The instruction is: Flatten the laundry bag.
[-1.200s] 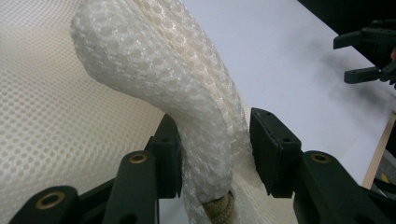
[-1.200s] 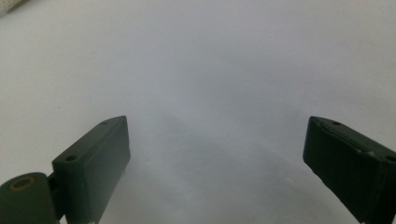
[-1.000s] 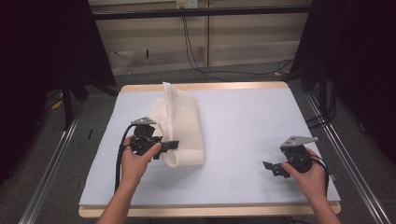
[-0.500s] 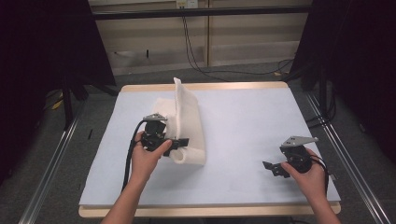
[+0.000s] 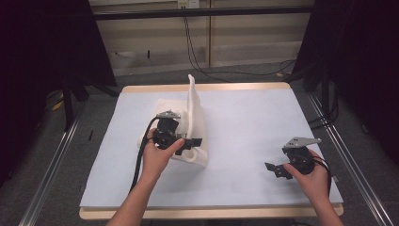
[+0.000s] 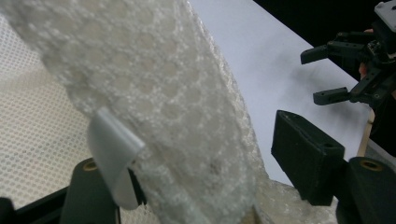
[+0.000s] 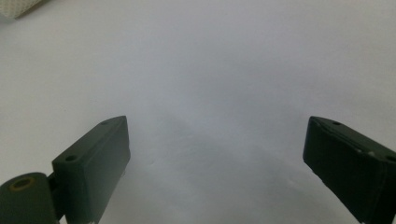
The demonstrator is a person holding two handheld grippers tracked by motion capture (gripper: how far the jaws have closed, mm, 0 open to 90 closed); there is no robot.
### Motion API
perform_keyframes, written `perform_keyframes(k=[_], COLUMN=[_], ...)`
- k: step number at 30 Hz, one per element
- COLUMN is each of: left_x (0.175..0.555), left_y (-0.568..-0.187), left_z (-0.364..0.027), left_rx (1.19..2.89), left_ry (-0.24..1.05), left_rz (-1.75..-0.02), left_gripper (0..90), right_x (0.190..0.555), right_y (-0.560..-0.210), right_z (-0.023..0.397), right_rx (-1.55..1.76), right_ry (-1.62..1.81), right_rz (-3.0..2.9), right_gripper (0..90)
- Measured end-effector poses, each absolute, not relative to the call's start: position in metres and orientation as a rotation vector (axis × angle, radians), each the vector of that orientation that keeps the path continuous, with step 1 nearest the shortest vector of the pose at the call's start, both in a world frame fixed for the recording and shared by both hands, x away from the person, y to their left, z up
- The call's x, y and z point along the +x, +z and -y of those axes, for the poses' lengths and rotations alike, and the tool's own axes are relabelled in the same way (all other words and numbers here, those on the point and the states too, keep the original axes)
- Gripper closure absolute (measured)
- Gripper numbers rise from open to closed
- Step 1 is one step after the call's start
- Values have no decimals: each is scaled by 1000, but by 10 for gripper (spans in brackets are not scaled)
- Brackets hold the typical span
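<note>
Your left tool (image 5: 188, 141) has just been opening, its jaws apart around the cloth's (image 5: 195, 117) raised fold mid-counter (image 5: 244, 122). Let it drop flat before withdrawing. Right tool (image 5: 277, 170) waits open, well apart.

One white mesh cloth (image 5: 194, 123), one light blue table (image 5: 244, 122), two black tongs, left tongs (image 5: 192, 141), right tongs (image 5: 272, 170)

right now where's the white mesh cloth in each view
High view: white mesh cloth left of centre, one fold standing up beside the left gripper.
Left gripper view: cloth close up, between the jaws.
Right gripper view: a corner at top left.
Shared landmark: the pale table cover.
</note>
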State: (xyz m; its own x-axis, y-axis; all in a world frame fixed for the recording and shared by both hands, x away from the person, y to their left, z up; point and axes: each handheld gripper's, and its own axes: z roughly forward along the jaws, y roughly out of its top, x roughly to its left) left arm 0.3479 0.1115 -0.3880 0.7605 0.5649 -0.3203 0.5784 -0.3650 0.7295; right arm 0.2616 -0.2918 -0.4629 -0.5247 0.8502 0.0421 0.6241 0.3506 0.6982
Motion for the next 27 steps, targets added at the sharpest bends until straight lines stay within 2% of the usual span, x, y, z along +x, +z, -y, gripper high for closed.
perform_keyframes(k=[6,12,27], left_x=[349,350,349], left_y=[-379,-370,-363], left_z=[-105,-100,-107], left_rx=[2063,2096,2103], left_ry=[-10,-20,-26], left_rz=[-841,-810,-803], left_gripper=[240,201,155], right_x=[262,262,262], right_y=[-463,-462,-463], right_z=[293,292,290], right_rx=[1303,1298,1295], right_ry=[973,970,967], right_rz=[-2286,-2278,-2293], right_gripper=[69,70,69])
